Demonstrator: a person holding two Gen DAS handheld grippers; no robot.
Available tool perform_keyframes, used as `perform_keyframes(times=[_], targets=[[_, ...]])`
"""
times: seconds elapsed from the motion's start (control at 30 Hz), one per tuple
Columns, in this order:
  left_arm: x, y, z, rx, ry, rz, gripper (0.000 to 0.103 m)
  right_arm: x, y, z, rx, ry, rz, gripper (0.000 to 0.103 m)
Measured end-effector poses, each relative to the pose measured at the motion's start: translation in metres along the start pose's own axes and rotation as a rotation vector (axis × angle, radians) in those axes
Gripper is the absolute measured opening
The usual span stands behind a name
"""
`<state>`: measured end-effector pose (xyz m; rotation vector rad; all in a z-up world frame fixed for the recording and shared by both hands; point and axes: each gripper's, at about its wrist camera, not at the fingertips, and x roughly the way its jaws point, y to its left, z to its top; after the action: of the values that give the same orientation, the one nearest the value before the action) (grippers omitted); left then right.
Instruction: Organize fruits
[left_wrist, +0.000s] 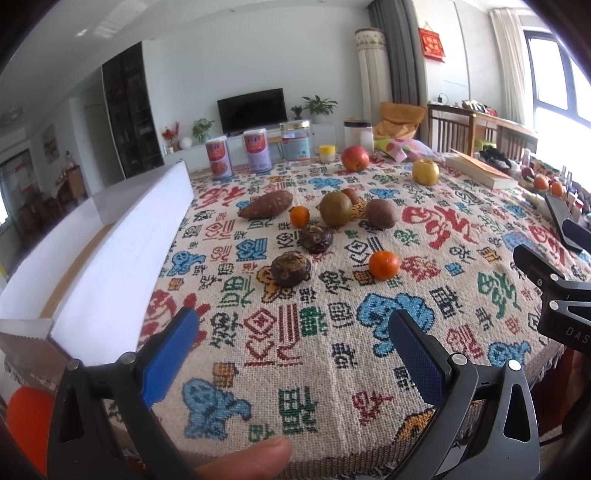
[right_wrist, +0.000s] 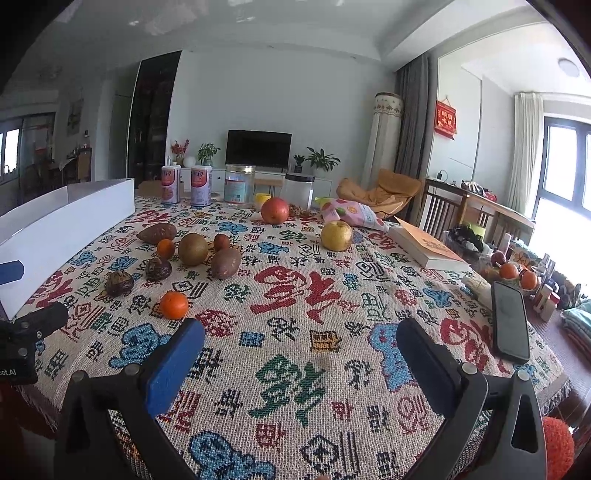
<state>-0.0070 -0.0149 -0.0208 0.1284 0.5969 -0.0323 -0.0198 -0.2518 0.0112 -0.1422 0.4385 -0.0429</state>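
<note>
Fruits lie scattered on the patterned tablecloth (left_wrist: 332, 332). Near me are a tangerine (left_wrist: 384, 264) (right_wrist: 174, 304) and two dark wrinkled fruits (left_wrist: 290, 269) (left_wrist: 316, 239). Behind them sit a smaller tangerine (left_wrist: 299, 216), a green-brown round fruit (left_wrist: 335, 208) (right_wrist: 193, 249), two sweet potatoes (left_wrist: 266, 209) (left_wrist: 381, 213), a red apple (left_wrist: 355, 158) (right_wrist: 274, 210) and a yellow apple (left_wrist: 425, 171) (right_wrist: 336, 235). A white box (left_wrist: 122, 258) (right_wrist: 62, 218) stands at the left. My left gripper (left_wrist: 295, 325) is open above the cloth's near edge. My right gripper (right_wrist: 301, 336) is open too, holding nothing.
Two cans (left_wrist: 236, 153), two jars (left_wrist: 295, 140) and a small yellow cup (left_wrist: 327, 153) stand at the table's far edge. A snack bag (right_wrist: 354, 214), a book (right_wrist: 428, 247) and a phone (right_wrist: 509, 326) lie on the right. A thumb (left_wrist: 251, 458) shows at the bottom.
</note>
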Motion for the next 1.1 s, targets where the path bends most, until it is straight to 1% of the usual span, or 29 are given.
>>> perform_keyframes(times=[0.2, 0.43, 1.1], targets=[[0.0001, 0.0005, 0.0005, -0.006, -0.005, 0.002, 0.103, 0.0059, -0.0006, -0.0024, 0.007, 0.023, 0.002, 0.103], [0.0037, 0.0016, -0.0009, -0.011, 0.005, 0.010, 0.103, 0.0077, -0.0028, -0.0039, 0.023, 0.023, -0.004, 0.103], [0.0047, 0.0070, -0.0003, -0.030, 0.000, 0.025, 0.103, 0.0069, 0.0057, -0.0048, -0.017, 0.008, 0.002, 0.103]])
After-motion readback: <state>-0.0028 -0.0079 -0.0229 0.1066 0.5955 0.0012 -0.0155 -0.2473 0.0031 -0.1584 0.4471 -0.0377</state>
